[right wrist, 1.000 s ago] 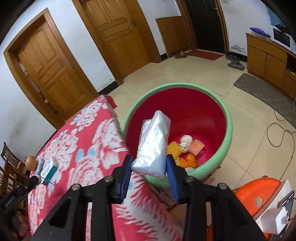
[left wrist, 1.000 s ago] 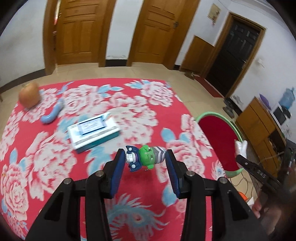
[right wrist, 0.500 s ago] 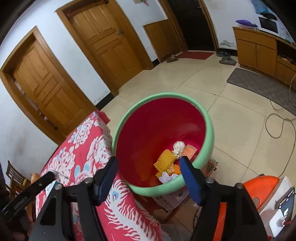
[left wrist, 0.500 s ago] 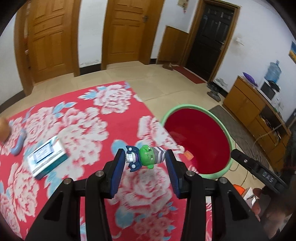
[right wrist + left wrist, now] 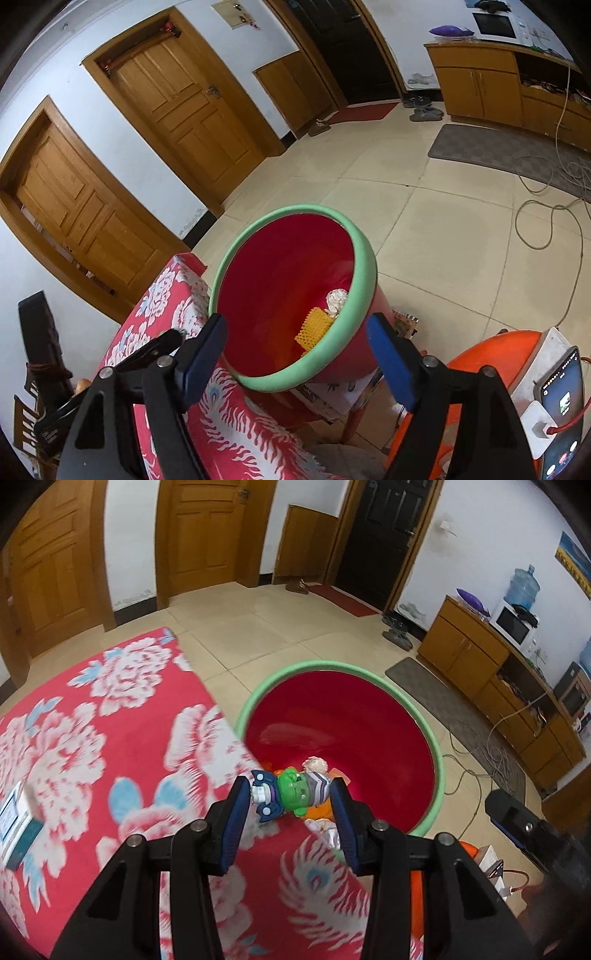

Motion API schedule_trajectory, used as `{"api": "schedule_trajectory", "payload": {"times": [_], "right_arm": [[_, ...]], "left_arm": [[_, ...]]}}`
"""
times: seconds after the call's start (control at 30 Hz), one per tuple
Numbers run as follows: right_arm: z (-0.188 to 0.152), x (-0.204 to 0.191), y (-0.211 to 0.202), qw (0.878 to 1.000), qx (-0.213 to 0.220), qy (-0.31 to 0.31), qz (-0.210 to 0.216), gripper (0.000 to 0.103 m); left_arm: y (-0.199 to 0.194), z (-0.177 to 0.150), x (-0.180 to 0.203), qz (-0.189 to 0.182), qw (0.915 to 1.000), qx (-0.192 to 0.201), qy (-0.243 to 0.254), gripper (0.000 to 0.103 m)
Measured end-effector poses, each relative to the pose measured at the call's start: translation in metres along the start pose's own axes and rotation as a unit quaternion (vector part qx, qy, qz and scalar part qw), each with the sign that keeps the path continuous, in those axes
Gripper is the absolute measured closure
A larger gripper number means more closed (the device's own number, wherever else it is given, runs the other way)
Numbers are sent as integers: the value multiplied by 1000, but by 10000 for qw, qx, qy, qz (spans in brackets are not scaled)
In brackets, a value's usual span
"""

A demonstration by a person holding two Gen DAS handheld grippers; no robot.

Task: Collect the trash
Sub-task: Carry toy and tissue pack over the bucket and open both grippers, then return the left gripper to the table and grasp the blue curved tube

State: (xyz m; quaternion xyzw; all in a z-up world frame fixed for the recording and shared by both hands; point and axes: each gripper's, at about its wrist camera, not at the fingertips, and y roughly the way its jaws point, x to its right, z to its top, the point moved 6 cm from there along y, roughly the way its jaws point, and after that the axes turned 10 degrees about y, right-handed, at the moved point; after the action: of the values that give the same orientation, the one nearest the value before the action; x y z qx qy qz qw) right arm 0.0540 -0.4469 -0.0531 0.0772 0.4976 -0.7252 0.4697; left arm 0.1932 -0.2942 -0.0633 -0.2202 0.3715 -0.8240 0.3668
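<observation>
**Toy figure carried to the bin's edge**

The left gripper (image 5: 291,805) was clamped on a small green-headed toy figure (image 5: 295,794), which lay sideways between the blue pads, one pad against each end. That end-to-end hold kept the piece from swinging, and it hung above the edge of the red floral tablecloth (image 5: 110,738), where the cloth met the near rim of the bin. The tool tilted steeply downward toward the bin, a pose that seemed meant for dropping the figure in.

The right gripper (image 5: 295,347) held nothing. Its jaws were opening, with no object between them, only the bin showing through the gap beyond. It too pointed down and forward, angled at the near rim.

Just beyond both tools stood the red bin with a green rim (image 5: 364,266), placed against the table's edge, probably so trash could go straight in. Inside it lay a yellow mesh piece (image 5: 314,326) and a crumpled pale wad (image 5: 337,300).
</observation>
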Motion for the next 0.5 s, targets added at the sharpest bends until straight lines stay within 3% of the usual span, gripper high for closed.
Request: {"api": "schedule_trajectory", "payload": {"times": [0.17, 0.27, 0.5], "right_arm": [[2, 7, -1, 9999, 4, 106, -8, 23], [2, 9, -3, 9999, 7, 147, -6, 23], [-1, 2, -10, 9999, -22, 104, 89, 23]], "left_arm": [[4, 11, 11, -142, 9998, 62, 94, 57], [-1, 15, 14, -141, 9997, 161, 139, 49], [-15, 12, 5, -97, 9996, 233, 109, 48]]}}
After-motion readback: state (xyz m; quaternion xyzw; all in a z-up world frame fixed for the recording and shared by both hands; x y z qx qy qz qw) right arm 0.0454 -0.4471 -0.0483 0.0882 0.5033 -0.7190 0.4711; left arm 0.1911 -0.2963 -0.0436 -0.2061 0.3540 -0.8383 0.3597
